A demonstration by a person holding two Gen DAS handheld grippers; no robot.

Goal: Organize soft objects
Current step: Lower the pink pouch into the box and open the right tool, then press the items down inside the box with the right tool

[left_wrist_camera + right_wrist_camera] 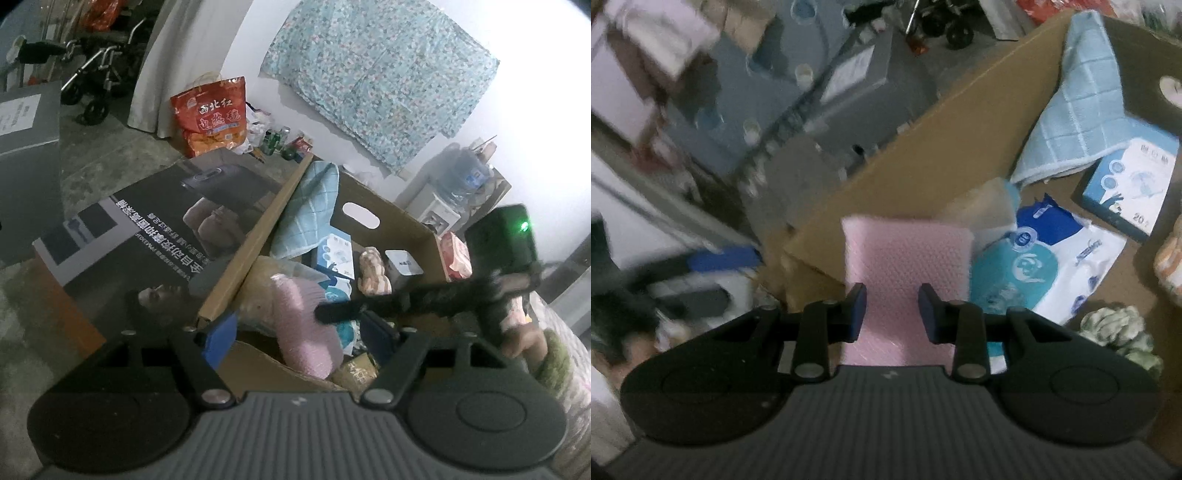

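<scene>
— Fingers first: what are the right gripper's [892,312] two blue-padded fingertips [857,312] doing?
— They pinch a pink, knobbly-textured soft sponge pad [905,258] from both sides; it stands up between them, above the open brown cardboard box [923,147].
— And the left gripper [301,339]?
— Its fingers are spread wide with nothing between them, low over the same box. One blue pad [219,341] shows at the box's near-left corner; the other fingertip is too dark to make out.
— Can you see the pink pad from that side too?
— Yes, it shows as a fuzzy pink shape with the right gripper's black arm reaching in from the right.
— What else lies in the box?
— A light-blue checked cloth [1082,103] draped over the far wall, a blue-and-white carton of masks [1130,184], a white-and-blue plastic wipes pack [1045,258] just beside the pad, a peach plush toy [375,271], and a grey-green crumpled soft thing [1119,332] at the right.
— Outside the box?
— A red printed carrier bag [210,114] by the wall, and a patterned blue cloth [380,74] hanging on it.
</scene>
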